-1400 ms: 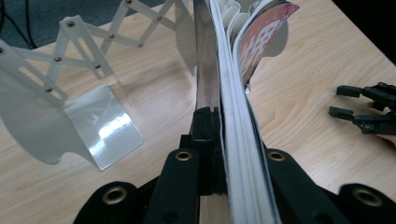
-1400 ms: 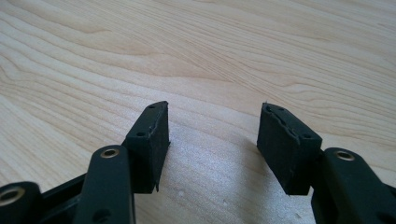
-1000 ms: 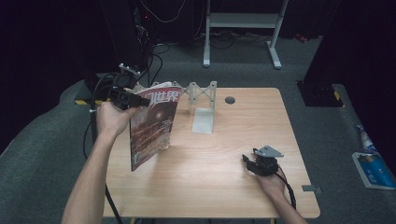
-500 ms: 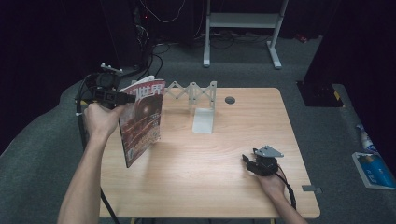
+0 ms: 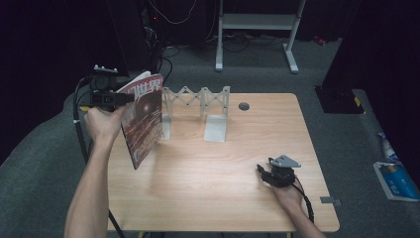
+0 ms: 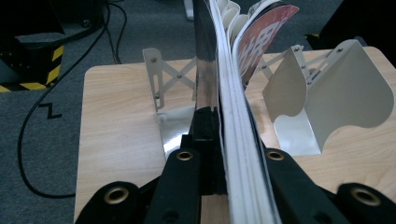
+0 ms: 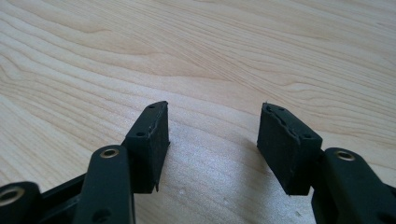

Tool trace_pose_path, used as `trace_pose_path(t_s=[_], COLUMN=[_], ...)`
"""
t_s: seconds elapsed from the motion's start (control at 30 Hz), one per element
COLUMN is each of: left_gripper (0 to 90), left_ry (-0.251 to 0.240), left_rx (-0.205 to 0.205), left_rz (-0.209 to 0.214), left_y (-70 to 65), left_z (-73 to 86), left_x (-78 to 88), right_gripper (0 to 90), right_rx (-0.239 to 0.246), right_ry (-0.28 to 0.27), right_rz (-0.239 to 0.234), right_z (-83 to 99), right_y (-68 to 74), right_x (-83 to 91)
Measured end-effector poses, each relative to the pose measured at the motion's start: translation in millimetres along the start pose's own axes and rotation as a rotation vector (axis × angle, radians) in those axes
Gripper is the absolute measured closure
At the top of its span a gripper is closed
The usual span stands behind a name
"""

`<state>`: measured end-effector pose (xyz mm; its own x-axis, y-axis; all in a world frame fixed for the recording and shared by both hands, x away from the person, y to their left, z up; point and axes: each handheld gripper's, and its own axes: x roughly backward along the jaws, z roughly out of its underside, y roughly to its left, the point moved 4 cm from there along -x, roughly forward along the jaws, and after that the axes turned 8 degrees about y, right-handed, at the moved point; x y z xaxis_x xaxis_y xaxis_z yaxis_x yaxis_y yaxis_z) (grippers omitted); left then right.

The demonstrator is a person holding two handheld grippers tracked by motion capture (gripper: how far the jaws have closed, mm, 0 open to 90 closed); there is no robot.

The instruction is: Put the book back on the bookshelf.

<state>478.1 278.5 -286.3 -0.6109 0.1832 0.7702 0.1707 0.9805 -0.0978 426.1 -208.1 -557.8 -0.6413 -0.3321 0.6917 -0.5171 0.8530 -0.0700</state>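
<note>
A red-covered magazine [image 5: 144, 119] hangs upright over the table's left side, pinched at its top edge by my left gripper [image 5: 121, 98]. In the left gripper view the magazine [image 6: 233, 84] runs edge-on between the black jaws, and my left gripper [image 6: 229, 140] is shut on it, pages fanning at the far end. A white folding book rack [image 5: 195, 96] stands at the back of the table, just right of the magazine; its plates [image 6: 327, 98] are close ahead. My right gripper [image 5: 262, 171] rests on the table near the front right, open [image 7: 212, 144] over bare wood.
The wooden table [image 5: 208, 198] has a dark round hole [image 5: 243, 106] behind the rack. Cables [image 6: 32, 121] trail on the grey floor at the left. A metal stand [image 5: 257, 29] is behind the table, and a blue-and-white item [image 5: 396, 181] lies on the floor right.
My left hand has carried the magazine leftward, away from the rack, and turned it more edge-on and upright. The right gripper has stayed put.
</note>
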Motion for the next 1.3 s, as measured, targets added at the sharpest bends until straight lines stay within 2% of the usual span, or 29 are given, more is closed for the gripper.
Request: trace_pose_path(t_s=[0.3, 0.73, 0.97, 1.3], left_gripper=[83.5, 83.6, 83.5, 83.5], left_ry=[-0.031, -0.077, -0.109, -0.150], left_rx=[0.050, 0.065, 0.116, 0.121], left_rz=[0.004, -0.013, 0.001, -0.003], left_y=[8.0, 2.6, 4.6, 3.2], left_z=[-0.7, -9.4, -5.0, -4.7], left_x=[-18.7, -40.0, -51.9, -60.9], right_gripper=[43.3, 43.2, 43.2, 43.2], right_rx=[0.000, -0.001, -0.002, -0.002], right_ry=[-0.002, -0.002, -0.002, -0.002], right_rz=[0.001, 0.005, 0.004, 0.004], right_z=[0.1, 0.2, 0.2, 0.1], right_y=[0.0, -0.1, 0.0, -0.1], right_x=[0.0, 0.0, 0.0, 0.0])
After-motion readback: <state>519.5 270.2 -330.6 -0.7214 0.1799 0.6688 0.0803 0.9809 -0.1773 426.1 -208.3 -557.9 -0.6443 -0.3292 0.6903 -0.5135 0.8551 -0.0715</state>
